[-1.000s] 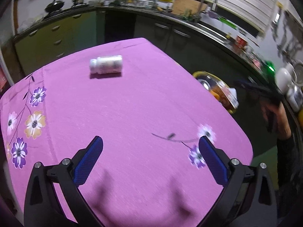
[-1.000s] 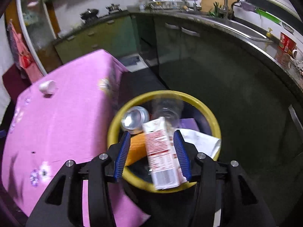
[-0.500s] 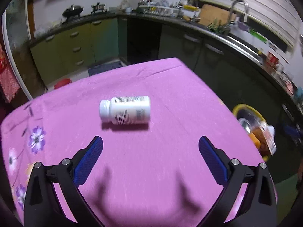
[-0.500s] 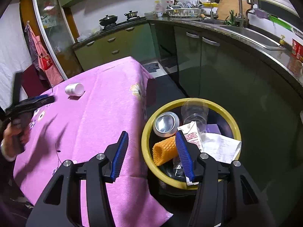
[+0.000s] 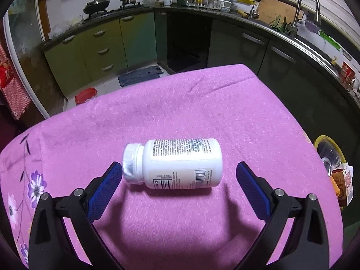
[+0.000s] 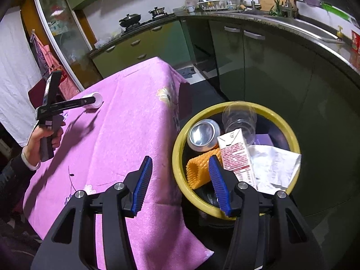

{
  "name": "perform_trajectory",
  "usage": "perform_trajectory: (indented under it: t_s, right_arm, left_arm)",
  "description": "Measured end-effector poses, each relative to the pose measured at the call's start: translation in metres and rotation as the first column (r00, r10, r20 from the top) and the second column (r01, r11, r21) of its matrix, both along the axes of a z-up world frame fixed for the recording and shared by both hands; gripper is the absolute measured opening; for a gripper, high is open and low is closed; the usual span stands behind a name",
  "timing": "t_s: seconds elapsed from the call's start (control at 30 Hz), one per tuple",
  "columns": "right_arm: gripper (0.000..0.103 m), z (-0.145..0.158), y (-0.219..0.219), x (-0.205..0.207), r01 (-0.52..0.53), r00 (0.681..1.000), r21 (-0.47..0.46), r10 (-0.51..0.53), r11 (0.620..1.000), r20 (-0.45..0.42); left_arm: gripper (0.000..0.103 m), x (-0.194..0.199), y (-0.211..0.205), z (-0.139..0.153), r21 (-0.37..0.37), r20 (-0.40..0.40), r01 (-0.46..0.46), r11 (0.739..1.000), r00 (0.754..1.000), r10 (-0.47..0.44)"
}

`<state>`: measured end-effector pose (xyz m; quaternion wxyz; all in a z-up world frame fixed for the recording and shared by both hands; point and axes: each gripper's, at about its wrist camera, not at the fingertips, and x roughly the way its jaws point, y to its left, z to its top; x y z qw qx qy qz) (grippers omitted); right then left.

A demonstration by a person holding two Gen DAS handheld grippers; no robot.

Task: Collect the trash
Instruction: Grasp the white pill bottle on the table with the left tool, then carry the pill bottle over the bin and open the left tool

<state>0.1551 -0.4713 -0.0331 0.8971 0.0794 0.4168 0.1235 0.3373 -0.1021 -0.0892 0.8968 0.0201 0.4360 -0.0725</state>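
left tongs (image 5: 178, 173) reached the bottle (image 5: 177, 164), wide open, not touching.

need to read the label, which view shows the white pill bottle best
The left wrist view: the white pill bottle lies on its side close up, centred between open jaws, label and barcode facing the camera. In the right wrist view it is small and distant on the pink tablecloth, partly hidden behind the left gripper.
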Motion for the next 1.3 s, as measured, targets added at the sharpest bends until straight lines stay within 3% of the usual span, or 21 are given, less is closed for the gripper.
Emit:
perform_trajectory:
  t_s: [0.47,0.57,0.8,1.1,1.3]
  right_arm:
    - [0.058,-0.009,0.015,0.004,-0.014,0.999,-0.011,0.013,1.000,-0.035]
    - [0.058,-0.008,0.017,0.004,-0.014,0.999,-0.013,0.014,1.000,-0.033]
    - [0.059,0.001,0.026,-0.005,-0.024,0.999,-0.015,0.024,1.000,-0.021]
    - [0.060,0.004,0.017,-0.022,0.018,1.000,-0.035,-0.019,0.999,-0.013]
    - [0.060,0.011,-0.013,-0.051,0.129,0.992,-0.064,-0.129,0.990,0.016]
  left_arm:
    - [0.096,0.016,0.007,-0.013,-0.020,-0.013,0.018,1.000,1.000,-0.018]
    - [0.082,0.016,0.007,-0.015,-0.028,-0.017,0.016,0.999,1.000,-0.016]
    - [0.081,0.009,0.010,-0.011,-0.050,-0.005,0.003,0.999,1.000,-0.003]
    - [0.081,-0.050,-0.011,0.036,-0.028,0.091,0.065,0.997,0.994,-0.062]
    - [0.081,-0.097,-0.065,0.067,-0.045,0.085,0.239,0.970,0.968,-0.235]
